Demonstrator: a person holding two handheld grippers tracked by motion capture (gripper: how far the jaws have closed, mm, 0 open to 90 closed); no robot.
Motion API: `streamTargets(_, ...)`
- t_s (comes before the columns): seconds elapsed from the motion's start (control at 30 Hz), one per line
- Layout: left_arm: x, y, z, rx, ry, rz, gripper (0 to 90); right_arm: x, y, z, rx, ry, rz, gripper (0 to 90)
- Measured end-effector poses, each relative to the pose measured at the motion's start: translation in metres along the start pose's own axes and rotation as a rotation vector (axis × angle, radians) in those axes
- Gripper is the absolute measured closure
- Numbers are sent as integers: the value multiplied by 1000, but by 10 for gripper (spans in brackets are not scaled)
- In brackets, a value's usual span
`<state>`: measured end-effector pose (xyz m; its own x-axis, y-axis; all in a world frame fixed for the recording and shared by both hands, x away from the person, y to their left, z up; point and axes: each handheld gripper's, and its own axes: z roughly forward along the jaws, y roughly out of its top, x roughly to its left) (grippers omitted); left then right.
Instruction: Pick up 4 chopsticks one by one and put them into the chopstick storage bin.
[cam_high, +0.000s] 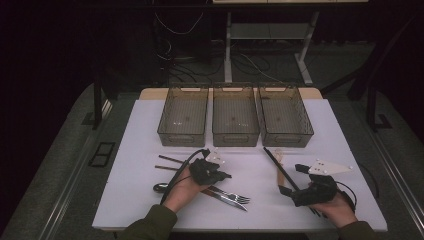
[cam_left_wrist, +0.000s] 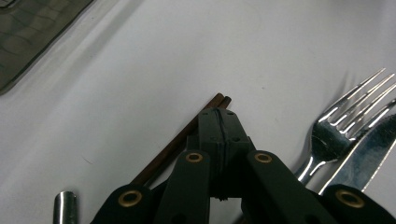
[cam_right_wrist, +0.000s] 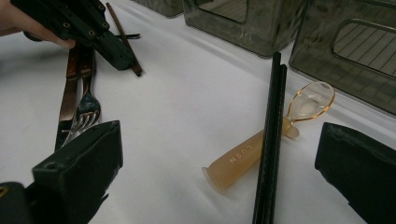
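The left gripper (cam_left_wrist: 219, 122), jaws clamped on brown chopsticks (cam_left_wrist: 187, 140), kept them pointing ahead beyond its tip, long axis level.

Dim, dark surroundings — soft close-up blur

Brown chopsticks (cam_left_wrist: 187, 135), silver fork (cam_left_wrist: 345, 116), amber spoon (cam_right_wrist: 266, 140), black chopsticks (cam_right_wrist: 271, 140).

Dim room, grey floor (cam_high: 60, 165), white table (cam_high: 325, 130).
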<state>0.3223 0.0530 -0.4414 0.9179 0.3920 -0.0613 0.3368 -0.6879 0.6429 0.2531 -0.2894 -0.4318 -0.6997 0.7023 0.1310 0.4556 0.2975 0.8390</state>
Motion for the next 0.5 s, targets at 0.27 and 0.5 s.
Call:
streamTargets(0.27,2,1,2,-10,11,-13,889,0,0,0,2,0,1,10)
streamTargets(0.5,5,2,1,-4,10,-7,889,0,0,0,1,1,-1,10)
